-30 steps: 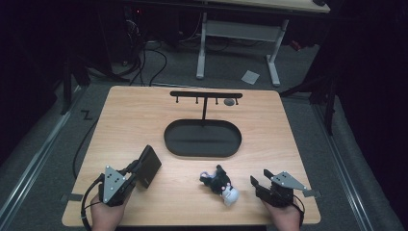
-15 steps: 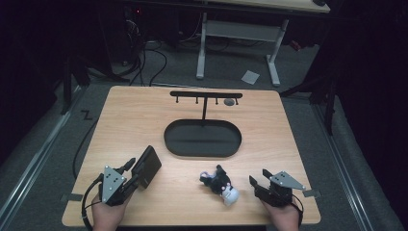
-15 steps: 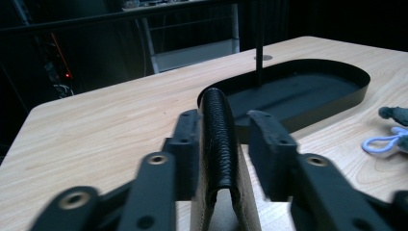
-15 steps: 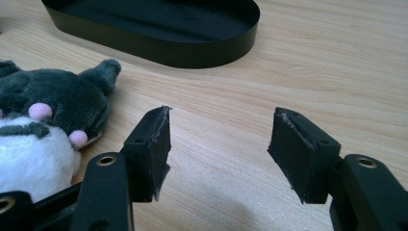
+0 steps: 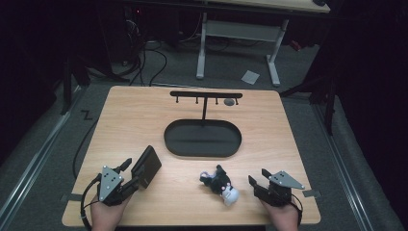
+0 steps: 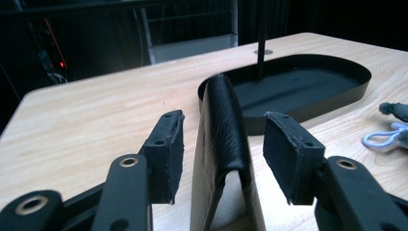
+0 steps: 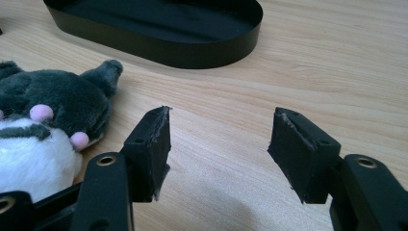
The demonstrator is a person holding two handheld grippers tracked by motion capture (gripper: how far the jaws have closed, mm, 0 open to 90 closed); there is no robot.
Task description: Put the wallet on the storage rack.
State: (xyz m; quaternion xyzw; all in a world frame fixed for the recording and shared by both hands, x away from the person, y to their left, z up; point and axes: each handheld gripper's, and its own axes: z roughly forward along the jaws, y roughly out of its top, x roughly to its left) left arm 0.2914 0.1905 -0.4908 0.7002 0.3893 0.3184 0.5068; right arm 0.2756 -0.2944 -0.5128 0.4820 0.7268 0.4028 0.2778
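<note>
On the wooden worktop (image 5: 144, 120), the left tongs (image 6: 221, 159) are spread wide around a black leather wallet (image 6: 221, 144) that stands on edge between the jaws, neither pad touching it. Its long axis runs away from the person, tilted toward the black oval tray (image 5: 202, 139). The right tongs (image 7: 219, 144) gape empty over bare wood, just right of a grey-and-white plush toy (image 7: 43, 125).

A black leather wallet (image 6: 222, 144) stands between the left tool's (image 6: 223, 154) spread jaws. Bare bench (image 5: 134, 120) lies ahead of it; the oval tray (image 5: 202, 138) and hook stand (image 5: 206, 95) block mid-bench.
</note>
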